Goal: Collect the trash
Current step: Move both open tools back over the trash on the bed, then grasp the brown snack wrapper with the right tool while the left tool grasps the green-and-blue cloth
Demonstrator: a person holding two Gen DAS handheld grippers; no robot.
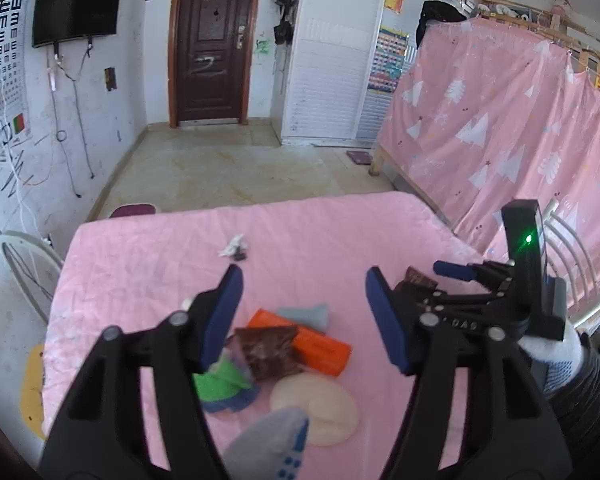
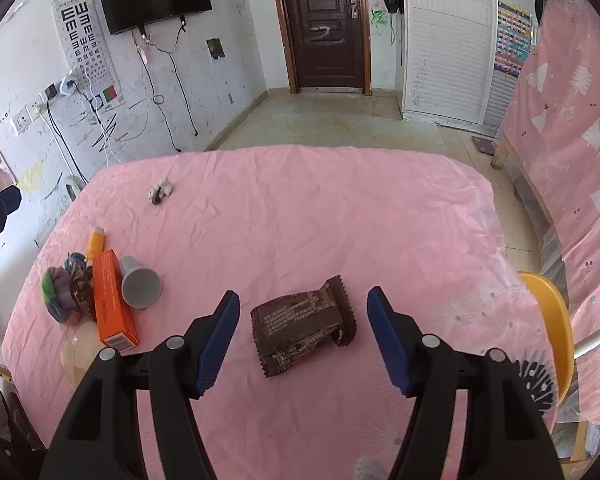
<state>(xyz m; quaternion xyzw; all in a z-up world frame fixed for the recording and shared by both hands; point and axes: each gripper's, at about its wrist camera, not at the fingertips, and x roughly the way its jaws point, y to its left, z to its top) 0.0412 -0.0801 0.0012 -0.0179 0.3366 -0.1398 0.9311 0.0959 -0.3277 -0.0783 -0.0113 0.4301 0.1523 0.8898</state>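
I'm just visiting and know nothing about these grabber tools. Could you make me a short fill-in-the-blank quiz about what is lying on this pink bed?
1. The brown snack wrapper lies between the open fingers of the ____ gripper.
2. The long carton beside the grey cup is coloured ____.
3. The left gripper is open and holds ____.
4. The crumpled white scrap lies ____ from the pile of trash.

Missing words: right; orange; nothing; apart

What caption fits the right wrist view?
Open right tongs hover over a crumpled dark brown snack wrapper on the pink bedsheet.
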